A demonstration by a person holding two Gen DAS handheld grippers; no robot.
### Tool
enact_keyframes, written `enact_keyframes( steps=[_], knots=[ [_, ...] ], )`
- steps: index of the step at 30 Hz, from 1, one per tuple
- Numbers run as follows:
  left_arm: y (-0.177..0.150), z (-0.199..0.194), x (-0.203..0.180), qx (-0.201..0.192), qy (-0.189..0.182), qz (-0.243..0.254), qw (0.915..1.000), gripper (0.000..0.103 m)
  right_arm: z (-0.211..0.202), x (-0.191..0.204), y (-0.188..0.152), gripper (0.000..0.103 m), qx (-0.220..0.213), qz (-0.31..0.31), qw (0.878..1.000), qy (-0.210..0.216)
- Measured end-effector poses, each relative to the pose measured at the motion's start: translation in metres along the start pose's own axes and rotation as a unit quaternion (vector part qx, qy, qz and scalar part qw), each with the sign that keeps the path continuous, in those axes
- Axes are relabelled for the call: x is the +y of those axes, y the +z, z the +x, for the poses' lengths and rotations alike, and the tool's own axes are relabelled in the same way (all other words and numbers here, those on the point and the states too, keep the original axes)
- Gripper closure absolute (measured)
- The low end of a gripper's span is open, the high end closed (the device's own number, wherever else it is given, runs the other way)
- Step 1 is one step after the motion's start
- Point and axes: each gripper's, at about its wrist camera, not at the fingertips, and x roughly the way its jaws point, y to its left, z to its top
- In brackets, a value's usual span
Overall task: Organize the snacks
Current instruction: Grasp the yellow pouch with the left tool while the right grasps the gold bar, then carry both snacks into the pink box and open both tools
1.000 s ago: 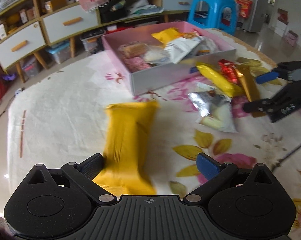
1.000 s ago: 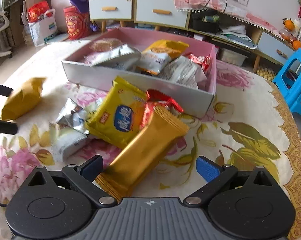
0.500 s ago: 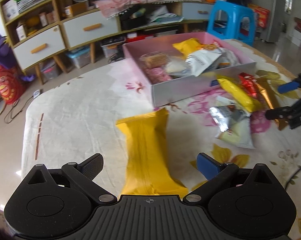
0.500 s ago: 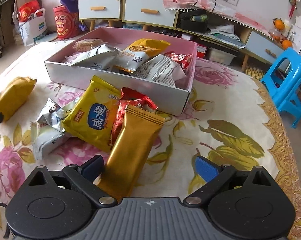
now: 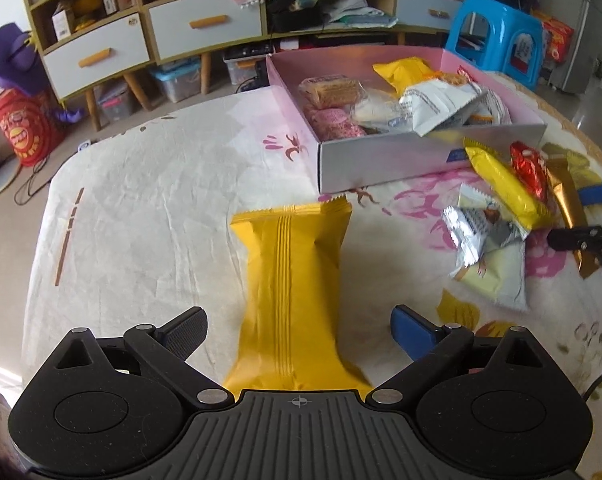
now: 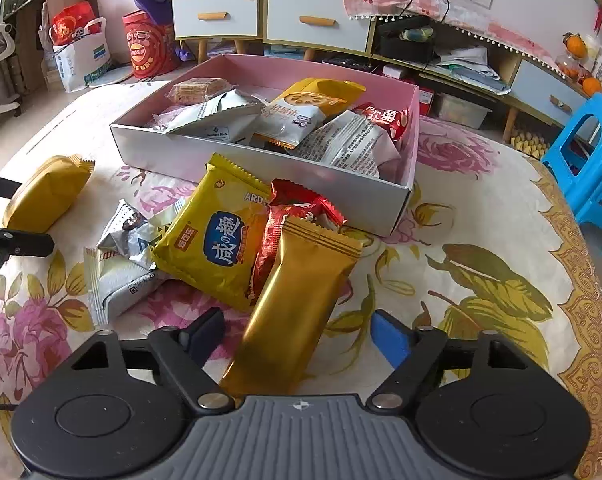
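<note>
The right gripper's point(image 6: 297, 334) jaws have just been closing around the gold wafer packet point(image 6: 297, 304) at lower centre of its view, but gaps still show beside both pads, so nothing is gripped yet. The left gripper point(image 5: 299, 330) stands wide open astride the yellow snack packet point(image 5: 293, 288), which has swung straight between its fingers since the earlier frame. Both packets lie on the floral tablecloth point(image 5: 149, 200), outside the pink box point(image 6: 261, 68) in the upper frame; pickup looks imminent.
</note>
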Motion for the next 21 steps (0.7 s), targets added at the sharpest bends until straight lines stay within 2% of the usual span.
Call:
enact_keyframes(
  steps=[4,6,9,11,12,21],
  knots=[
    [0.003,0.0,0.003,0.001,-0.012,-0.041,0.9991,0.013,-0.001,0.0,0.002,0.052,0.003,0.003,1.0,0.01],
    [0.003,0.001,0.004,0.006,-0.014,-0.056,0.9983,0.021,-0.002,0.001,0.003,0.063,0.004,0.003,1.0,0.014],
    [0.001,0.001,0.004,0.008,-0.004,-0.064,0.9979,0.035,-0.003,0.002,0.004,0.07,0.005,0.001,1.0,0.019],
    [0.001,-0.001,0.005,0.005,0.004,-0.066,0.9978,0.055,-0.004,0.003,0.004,0.077,0.006,-0.002,1.0,0.023],
    [0.001,-0.002,0.006,0.004,0.006,-0.069,0.9976,0.06,-0.004,0.003,0.004,0.08,0.006,-0.002,1.0,0.025],
    [0.006,-0.009,0.013,-0.006,0.007,-0.106,0.9943,0.064,-0.013,-0.001,0.009,0.08,-0.007,0.008,1.0,0.027]
  ],
)
